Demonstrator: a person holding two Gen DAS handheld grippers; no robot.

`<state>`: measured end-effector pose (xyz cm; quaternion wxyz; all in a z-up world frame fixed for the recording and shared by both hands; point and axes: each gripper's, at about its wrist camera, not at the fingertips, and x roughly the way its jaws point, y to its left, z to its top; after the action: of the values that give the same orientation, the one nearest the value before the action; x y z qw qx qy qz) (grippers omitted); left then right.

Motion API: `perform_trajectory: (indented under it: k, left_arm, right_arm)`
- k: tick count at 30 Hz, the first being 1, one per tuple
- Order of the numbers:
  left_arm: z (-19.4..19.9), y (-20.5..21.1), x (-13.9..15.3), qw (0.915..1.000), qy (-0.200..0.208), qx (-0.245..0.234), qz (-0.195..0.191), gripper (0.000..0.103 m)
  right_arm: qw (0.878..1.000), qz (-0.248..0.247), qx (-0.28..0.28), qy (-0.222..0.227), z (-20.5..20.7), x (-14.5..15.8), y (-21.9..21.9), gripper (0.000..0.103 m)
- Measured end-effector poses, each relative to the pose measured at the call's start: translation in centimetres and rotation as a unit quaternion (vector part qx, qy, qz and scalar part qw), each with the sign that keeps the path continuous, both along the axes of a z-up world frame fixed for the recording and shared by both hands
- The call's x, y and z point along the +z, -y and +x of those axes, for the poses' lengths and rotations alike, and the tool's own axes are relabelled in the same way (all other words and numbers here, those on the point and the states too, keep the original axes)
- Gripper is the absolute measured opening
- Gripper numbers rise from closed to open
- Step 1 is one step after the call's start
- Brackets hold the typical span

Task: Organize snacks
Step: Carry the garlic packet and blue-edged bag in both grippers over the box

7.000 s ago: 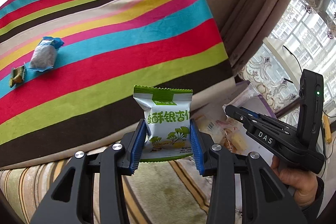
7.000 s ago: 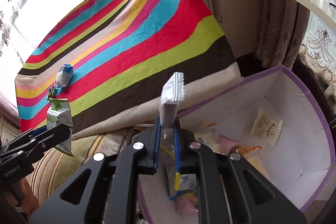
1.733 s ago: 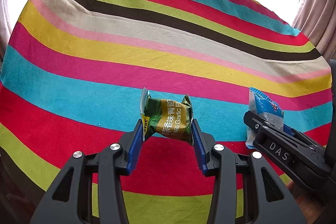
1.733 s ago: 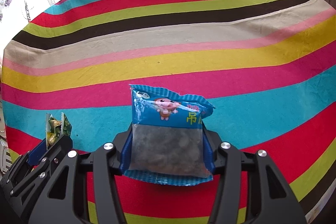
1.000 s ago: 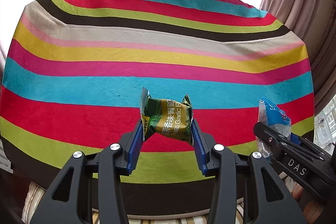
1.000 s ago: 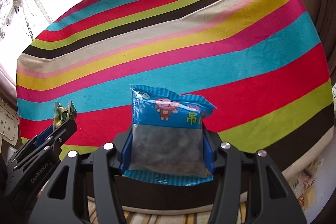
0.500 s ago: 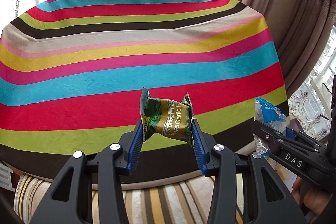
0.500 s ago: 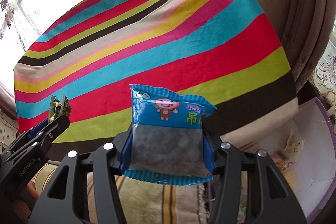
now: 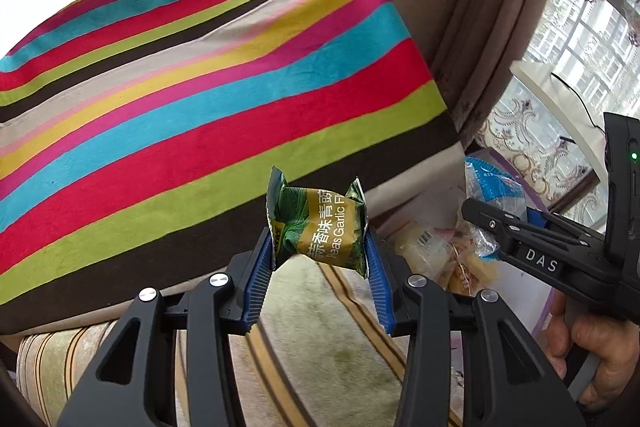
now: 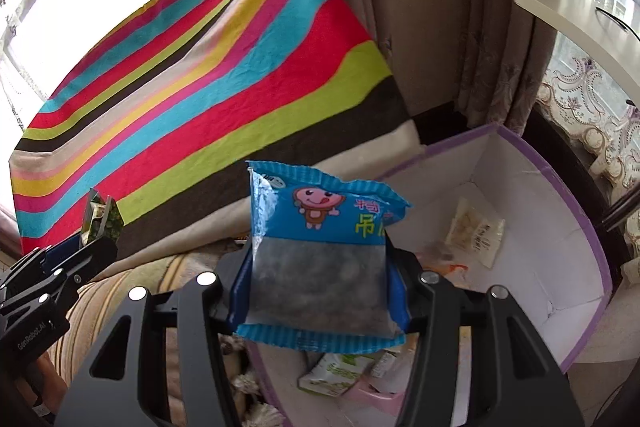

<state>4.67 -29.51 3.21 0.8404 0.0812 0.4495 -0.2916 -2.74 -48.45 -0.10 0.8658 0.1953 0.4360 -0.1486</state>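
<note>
Striped cloth [image 9: 208, 107] now behind, purple-edged box [image 10: 568, 227] newly near, left hand-held gripper [image 9: 320, 259] still clamping green packet [image 9: 318, 223], right hand-held gripper [image 10: 320, 283] blue packet [image 10: 320, 251]

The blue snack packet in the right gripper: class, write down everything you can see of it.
The blue snack packet is a flat plastic pouch with crimped blue edges, a blue top band showing a cartoon monkey and yellow-green characters, and a clear lower window over dark, lumpy contents. It stands upright, sealed, clamped at both sides by the right gripper, in the air in front of the white, purple-rimmed box.
</note>
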Motion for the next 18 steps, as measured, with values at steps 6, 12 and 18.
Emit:
perform_trajectory:
  k: [6,12,18]
  left_arm:
    - [-3.7,3.7,-0.8,0.9978,-0.015,-0.06,0.021,0.042]
    - [-6.2,5.8,-1.6,0.9939,-0.034,-0.097,0.039,0.042]
    - [-6.9,6.5,-2.3,0.9919,-0.055,-0.103,0.048,0.043]
  right_arm:
    - [1.0,0.002,-0.018,-0.011,-3.8,-1.2,1.7,0.054]
    - [0.999,-0.001,-0.03,-0.015,-6.5,-1.8,2.1,0.054]
    - [0.999,-0.005,-0.034,-0.012,-8.4,-1.6,2.3,0.055]
